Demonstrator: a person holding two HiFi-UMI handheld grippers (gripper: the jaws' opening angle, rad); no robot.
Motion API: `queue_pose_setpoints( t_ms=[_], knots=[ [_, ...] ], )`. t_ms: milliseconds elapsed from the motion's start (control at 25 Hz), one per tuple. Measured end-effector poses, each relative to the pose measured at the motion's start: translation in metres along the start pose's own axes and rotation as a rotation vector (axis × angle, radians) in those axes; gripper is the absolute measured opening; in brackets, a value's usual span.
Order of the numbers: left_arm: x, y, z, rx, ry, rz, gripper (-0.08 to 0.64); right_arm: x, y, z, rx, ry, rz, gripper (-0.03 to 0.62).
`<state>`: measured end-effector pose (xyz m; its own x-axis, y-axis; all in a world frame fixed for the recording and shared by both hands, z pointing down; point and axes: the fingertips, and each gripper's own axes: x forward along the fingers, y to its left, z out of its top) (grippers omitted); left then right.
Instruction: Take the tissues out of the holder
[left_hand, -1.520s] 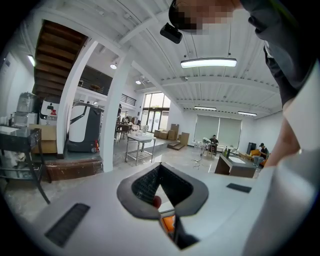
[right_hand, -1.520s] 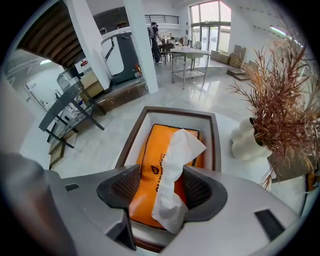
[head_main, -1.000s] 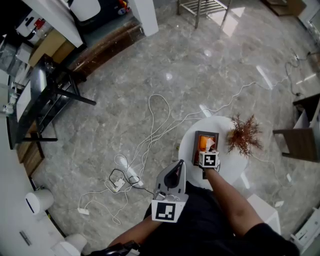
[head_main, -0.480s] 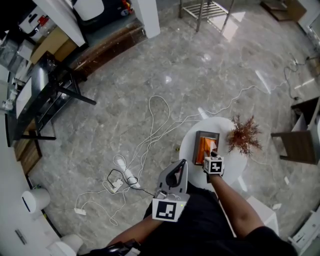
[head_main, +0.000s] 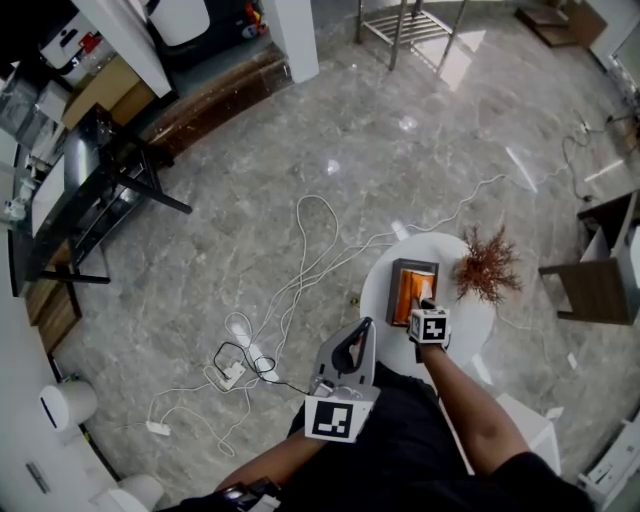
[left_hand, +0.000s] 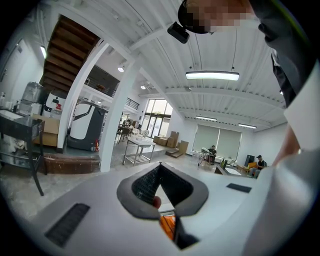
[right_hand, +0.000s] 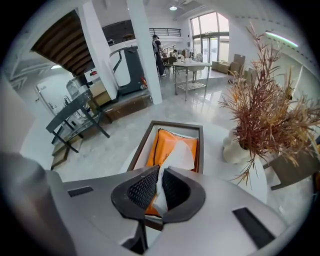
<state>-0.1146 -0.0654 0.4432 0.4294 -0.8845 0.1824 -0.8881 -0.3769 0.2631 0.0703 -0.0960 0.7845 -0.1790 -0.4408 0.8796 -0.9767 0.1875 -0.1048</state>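
Right gripper (right_hand: 160, 175) just pinched shut on the white paper tissue (right_hand: 180, 153), which partly hides the orange tissue pack (right_hand: 163, 143); left gripper (left_hand: 160, 169) is closed, empty.

Grey marble floor (head_main: 200, 250), black-framed table (head_main: 112, 160), white column (head_main: 290, 35), ceiling strip light (left_hand: 212, 75).

Overhead view, right gripper view near holder (right_hand: 177, 124)

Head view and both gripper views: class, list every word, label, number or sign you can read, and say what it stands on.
No text can be read in any view.
Orange tissue pack: a small dark print, too blurred to read.
Left marker cube, right marker cube: black-and-white square patterns only, no letters or numbers.
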Motion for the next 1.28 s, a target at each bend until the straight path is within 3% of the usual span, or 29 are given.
queue_pose_setpoints(
  t_ms=[400,800,1120,1280],
  knots=[
    [-0.021,-0.008,0.002,-0.034,-0.023,-0.037,-0.002,-0.036,0.013,0.014,-0.015,-0.083,0.0,0.021],
    [-0.044,-0.018,0.0,-0.046,-0.047,-0.036,-0.002,-0.071,0.008,0.022,-0.02,-0.161,-0.08,0.021],
    [-0.047,-0.026,-0.011,-0.094,-0.032,-0.071,-0.002,-0.086,0.021,0.027,0.016,-0.183,-0.029,0.021],
    [-0.042,-0.03,-0.015,-0.076,-0.025,-0.086,-0.002,-0.09,0.027,0.029,0.02,-0.188,-0.027,0.021]
  ],
)
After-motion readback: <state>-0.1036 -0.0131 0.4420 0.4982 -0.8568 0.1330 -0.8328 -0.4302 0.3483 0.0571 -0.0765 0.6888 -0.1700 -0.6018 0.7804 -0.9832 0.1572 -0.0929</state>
